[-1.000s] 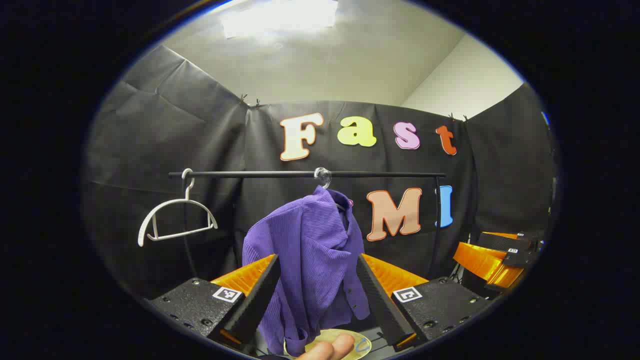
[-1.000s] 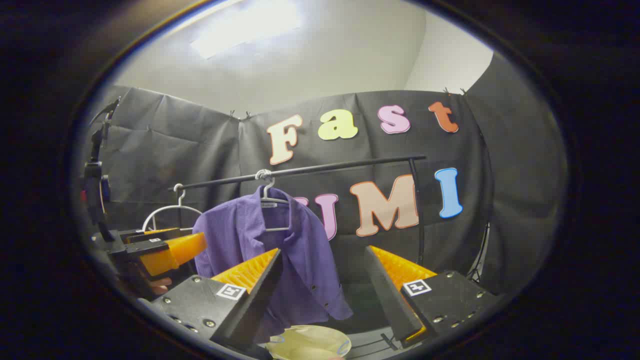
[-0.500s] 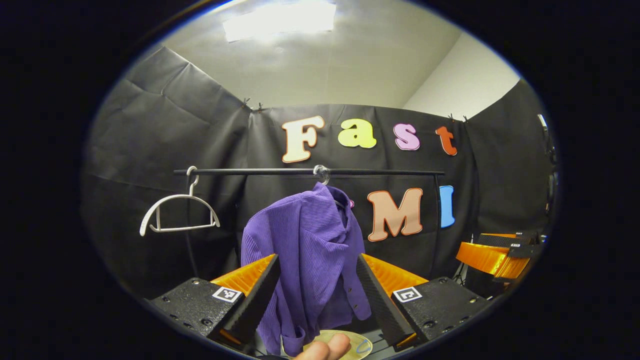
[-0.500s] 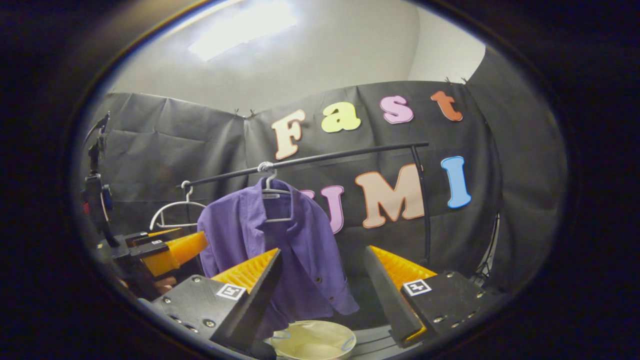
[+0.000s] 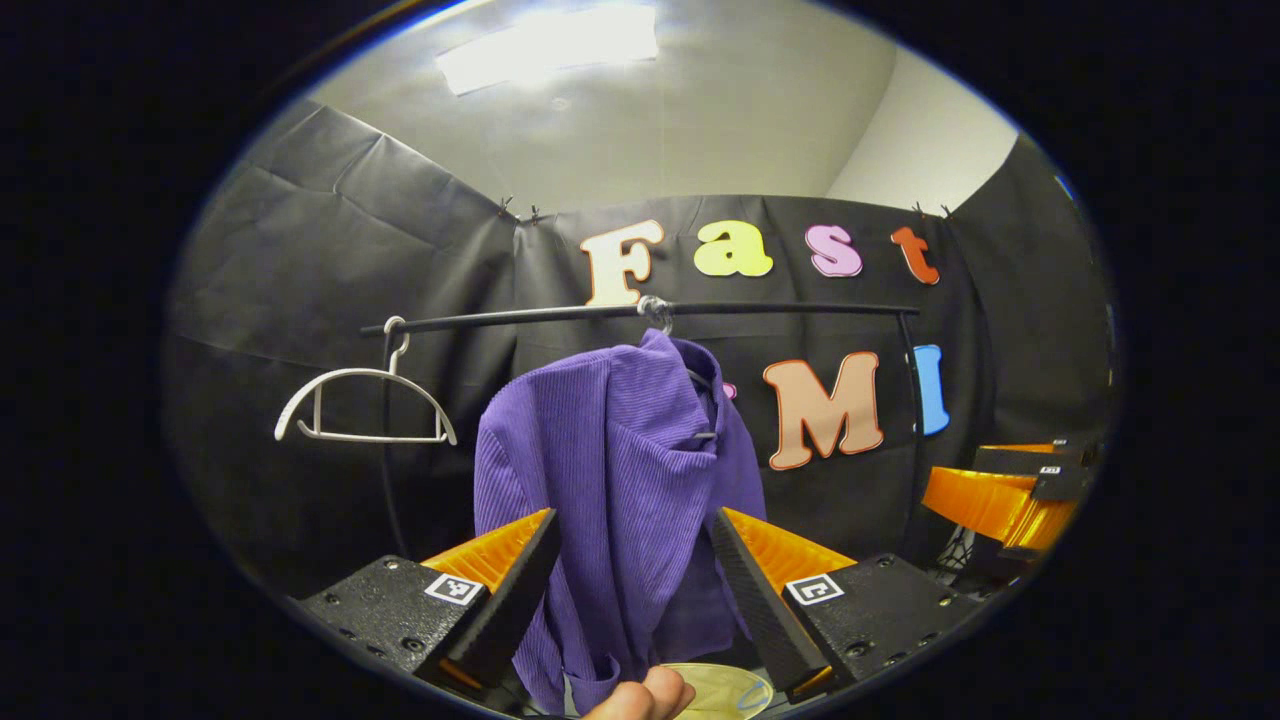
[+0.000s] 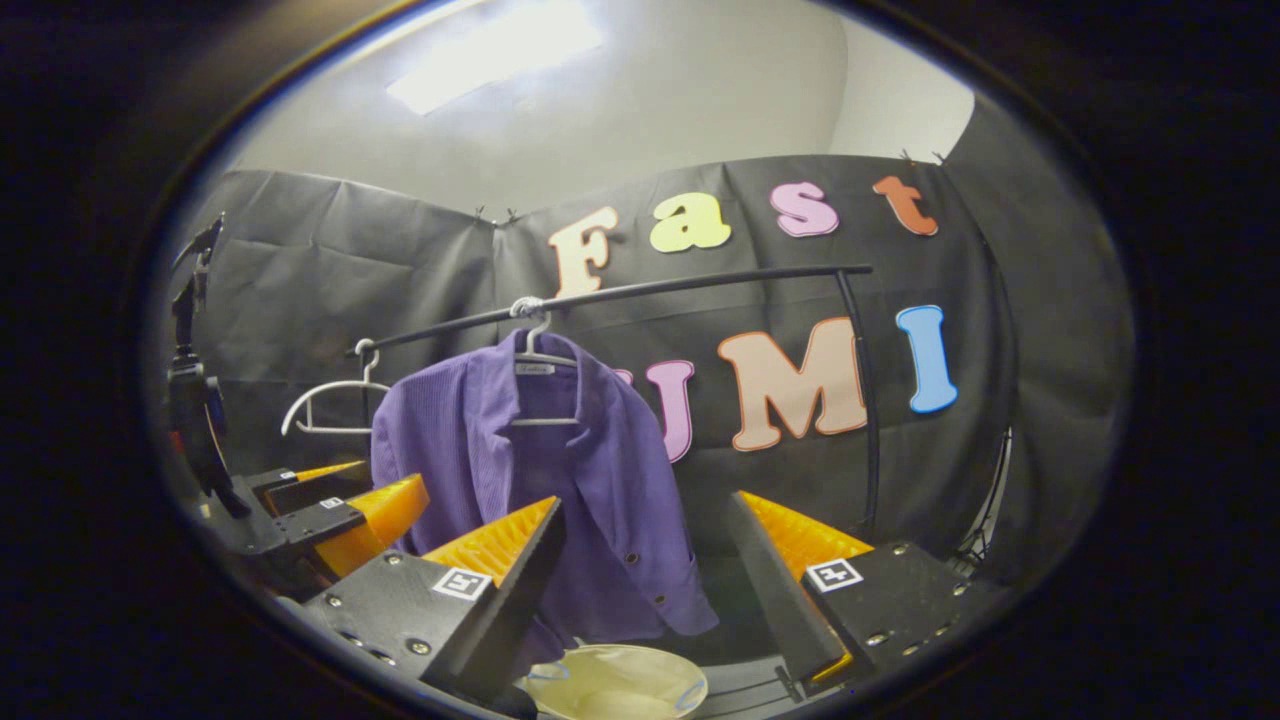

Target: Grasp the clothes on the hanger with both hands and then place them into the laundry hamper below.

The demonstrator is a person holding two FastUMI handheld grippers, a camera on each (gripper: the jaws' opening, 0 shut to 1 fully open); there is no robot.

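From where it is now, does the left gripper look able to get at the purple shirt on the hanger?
Probably yes. The left gripper is open, and the purple shirt hangs straight ahead between its fingers with nothing in front of it. It is not yet touching the cloth.

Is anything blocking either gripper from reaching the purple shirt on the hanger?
Nothing visible does. The purple ribbed shirt hangs straight ahead of the open left gripper and left of the open right gripper.

place: recording booth | evidence: black cloth wall (image 5: 330, 260), clothes rail (image 5: 560, 315)
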